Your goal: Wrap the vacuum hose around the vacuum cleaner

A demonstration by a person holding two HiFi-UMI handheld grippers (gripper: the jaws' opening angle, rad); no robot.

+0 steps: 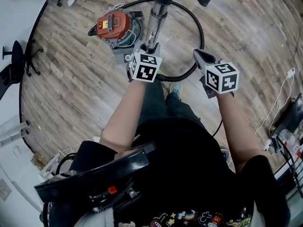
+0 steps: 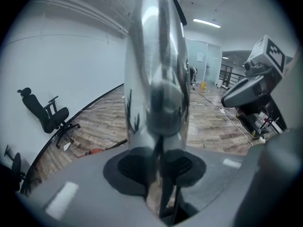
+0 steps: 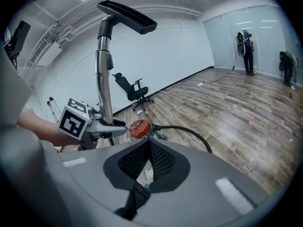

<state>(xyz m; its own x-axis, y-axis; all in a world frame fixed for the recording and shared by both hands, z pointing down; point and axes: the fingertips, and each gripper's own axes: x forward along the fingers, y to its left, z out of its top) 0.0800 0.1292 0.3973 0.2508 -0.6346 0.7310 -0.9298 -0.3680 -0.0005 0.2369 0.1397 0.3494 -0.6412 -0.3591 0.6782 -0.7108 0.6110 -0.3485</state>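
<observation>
Chrome tube [image 2: 156,79] in left gripper [image 2: 158,170]

Looking down, you see a wood floor [image 1: 71,84] beneath both your arms.
Your left hand-held gripper [image 1: 150,47] holds the metal wand [image 1: 157,18]; the black hose [image 1: 201,32] loops from the orange vacuum cleaner [image 1: 113,25] towards your right hand-held gripper [image 1: 202,56].

bright ceiling strip lights, fisheye-warped edges, blurred close tube [image 2: 156,79].
</observation>
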